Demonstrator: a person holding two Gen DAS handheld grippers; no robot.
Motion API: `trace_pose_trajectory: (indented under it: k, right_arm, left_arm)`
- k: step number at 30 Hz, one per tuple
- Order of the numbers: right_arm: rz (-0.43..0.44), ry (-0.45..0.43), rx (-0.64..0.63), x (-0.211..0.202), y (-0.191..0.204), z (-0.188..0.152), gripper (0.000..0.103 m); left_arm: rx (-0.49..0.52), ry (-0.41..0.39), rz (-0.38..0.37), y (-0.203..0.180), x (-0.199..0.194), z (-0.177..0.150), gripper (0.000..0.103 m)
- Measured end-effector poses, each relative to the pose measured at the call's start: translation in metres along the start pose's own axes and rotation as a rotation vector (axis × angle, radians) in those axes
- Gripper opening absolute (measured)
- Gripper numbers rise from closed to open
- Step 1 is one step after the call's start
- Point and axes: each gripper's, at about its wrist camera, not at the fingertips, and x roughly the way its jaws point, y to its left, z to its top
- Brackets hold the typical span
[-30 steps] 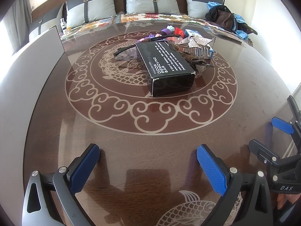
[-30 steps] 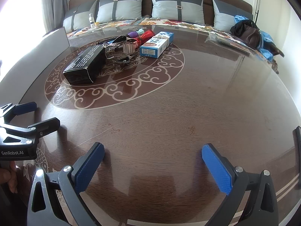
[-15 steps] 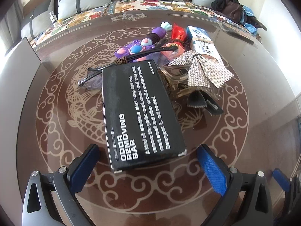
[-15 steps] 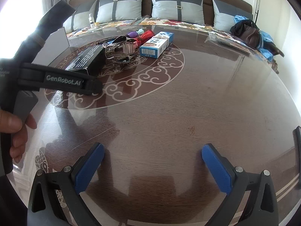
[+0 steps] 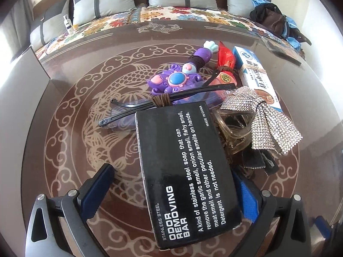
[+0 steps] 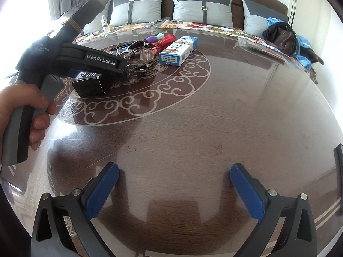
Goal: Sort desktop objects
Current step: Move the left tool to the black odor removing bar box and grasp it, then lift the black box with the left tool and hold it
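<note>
A black box [image 5: 184,171] printed "ODOR REMOVING BAR" lies on the round brown table [image 5: 70,141]. My left gripper [image 5: 171,194] is open and straddles the box's near end; the left pad stands clear of it and the right pad sits close against its side. Behind the box lie black glasses [image 5: 150,103], a purple toy [image 5: 175,79], a red packet [image 5: 225,60], a blue-white carton [image 5: 255,75], a rhinestone bow [image 5: 265,120] and a clear hair claw [image 5: 233,132]. My right gripper [image 6: 173,190] hangs open over bare tabletop, nothing between its fingers.
A hand [image 6: 32,107] holds the left gripper's handle in the right wrist view, above the black box [image 6: 90,83]. A grey panel [image 5: 19,81] stands at the table's left edge. Behind the table is a sofa with cushions [image 6: 201,6], a small bottle [image 5: 68,23] and a dark bag [image 6: 283,36].
My left gripper has moved forward across the table until its open fingers straddle the black box. The right gripper has stayed in place.
</note>
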Motion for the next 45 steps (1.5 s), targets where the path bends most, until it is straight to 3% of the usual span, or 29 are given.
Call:
trace_pose_trajectory:
  k: [3, 5, 7, 13, 26, 30, 31, 34, 42, 44, 45]
  right_arm:
    - [-0.001, 0.001, -0.001, 0.000, 0.000, 0.000, 0.103]
    - [0.001, 0.000, 0.000, 0.000, 0.000, -0.001, 0.103]
    - [0.000, 0.000, 0.000, 0.000, 0.000, 0.000, 0.103]
    - [0.000, 0.000, 0.000, -0.001, 0.000, 0.000, 0.103]
    - [0.000, 0.000, 0.000, 0.000, 0.000, 0.000, 0.103]
    - [0.000, 0.000, 0.000, 0.000, 0.000, 0.000, 0.103]
    - [0.000, 0.000, 0.000, 0.000, 0.000, 0.000, 0.103]
    - [0.000, 0.000, 0.000, 0.000, 0.000, 0.000, 0.103]
    - [0.000, 0.000, 0.000, 0.000, 0.000, 0.000, 0.103]
    - [0.000, 0.000, 0.000, 0.000, 0.000, 0.000, 0.103]
    - [0.000, 0.000, 0.000, 0.000, 0.000, 0.000, 0.103]
  left_arm:
    - [-0.015, -0.027, 0.008, 0.006, -0.003, -0.002, 0.094]
    - [-0.009, -0.046, 0.004, 0.008, -0.007, -0.003, 0.071]
    - [0.002, -0.054, 0.002, 0.009, -0.010, -0.002, 0.059]
    - [-0.023, -0.067, 0.007, 0.019, -0.019, -0.018, 0.058]
    - [-0.020, -0.100, 0.008, 0.059, -0.062, -0.102, 0.059]
    - [-0.011, -0.125, 0.007, 0.063, -0.066, -0.112, 0.060]
    - [-0.011, -0.129, 0.012, 0.063, -0.065, -0.112, 0.062]
    - [-0.065, -0.126, 0.044, 0.071, -0.061, -0.114, 0.085]
    - [-0.052, -0.116, 0.035, 0.070, -0.059, -0.111, 0.093]
    - [-0.047, -0.105, 0.035, 0.069, -0.057, -0.111, 0.103]
    - [-0.051, -0.098, 0.036, 0.069, -0.056, -0.111, 0.103]
